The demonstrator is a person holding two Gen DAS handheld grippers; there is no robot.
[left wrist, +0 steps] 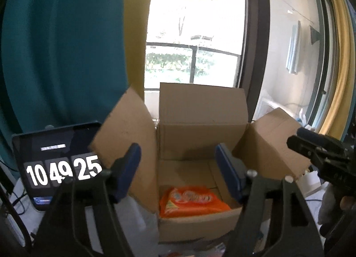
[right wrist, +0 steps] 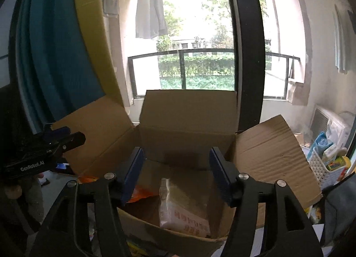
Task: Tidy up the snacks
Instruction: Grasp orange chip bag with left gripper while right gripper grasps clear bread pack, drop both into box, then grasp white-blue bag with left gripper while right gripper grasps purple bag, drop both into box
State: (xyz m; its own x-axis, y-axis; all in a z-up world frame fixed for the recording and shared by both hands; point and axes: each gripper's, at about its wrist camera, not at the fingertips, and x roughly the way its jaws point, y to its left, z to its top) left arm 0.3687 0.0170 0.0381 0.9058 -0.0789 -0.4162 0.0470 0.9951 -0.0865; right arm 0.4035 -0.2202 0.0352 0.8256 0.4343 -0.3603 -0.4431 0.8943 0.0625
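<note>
Snack packets, orange and clear, lie in our cardboard box: light, crinkly, best pinched at an edge; both grippers' jaws spread, empty.

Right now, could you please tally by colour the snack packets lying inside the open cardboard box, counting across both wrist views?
Orange packets: 1, the orange packet on the left of the cardboard box floor
Clear packets with red print: 1, the clear packet to its right
Total: 2
</note>
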